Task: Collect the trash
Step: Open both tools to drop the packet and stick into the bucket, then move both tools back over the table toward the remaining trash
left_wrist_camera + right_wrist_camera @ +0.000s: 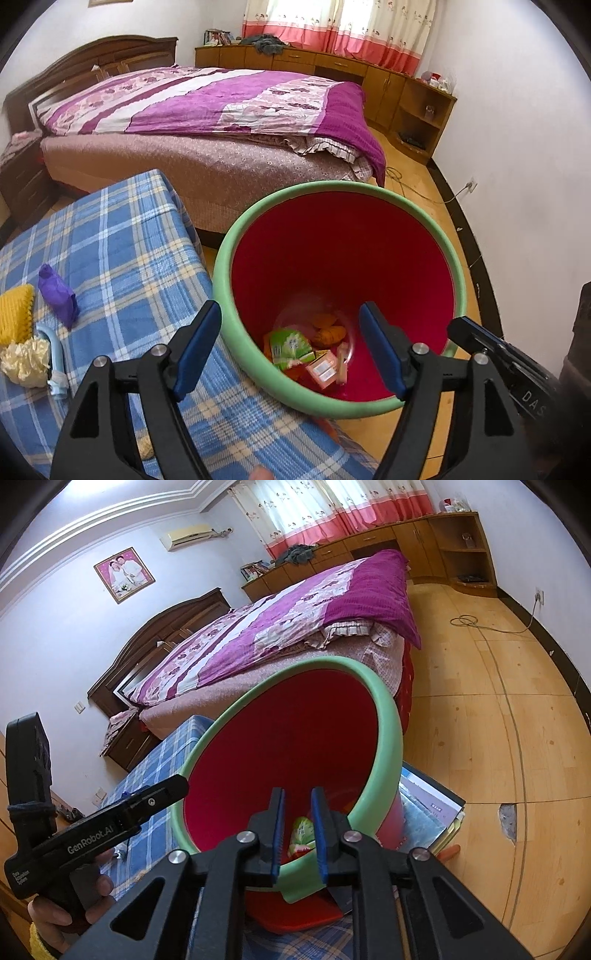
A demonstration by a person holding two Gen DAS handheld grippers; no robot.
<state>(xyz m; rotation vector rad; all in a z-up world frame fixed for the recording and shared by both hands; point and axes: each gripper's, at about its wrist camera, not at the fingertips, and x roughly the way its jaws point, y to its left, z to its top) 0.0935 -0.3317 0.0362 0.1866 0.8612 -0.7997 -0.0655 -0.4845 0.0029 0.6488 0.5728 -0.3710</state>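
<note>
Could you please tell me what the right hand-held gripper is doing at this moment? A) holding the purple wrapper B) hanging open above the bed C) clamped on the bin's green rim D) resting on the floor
C: the right hand-held gripper has its fingers either side of the green rim of the bin.

- Left gripper (290, 350): jaws spread wide, nothing between the blue pads (195, 347), tilted downward.
- Right gripper (298, 836): jaws drawn close, clamped on a bin's green rim (295, 880), pads either side of it.
- Left hand (62, 904) wraps the left gripper's handle, fingers curled round it.
</note>
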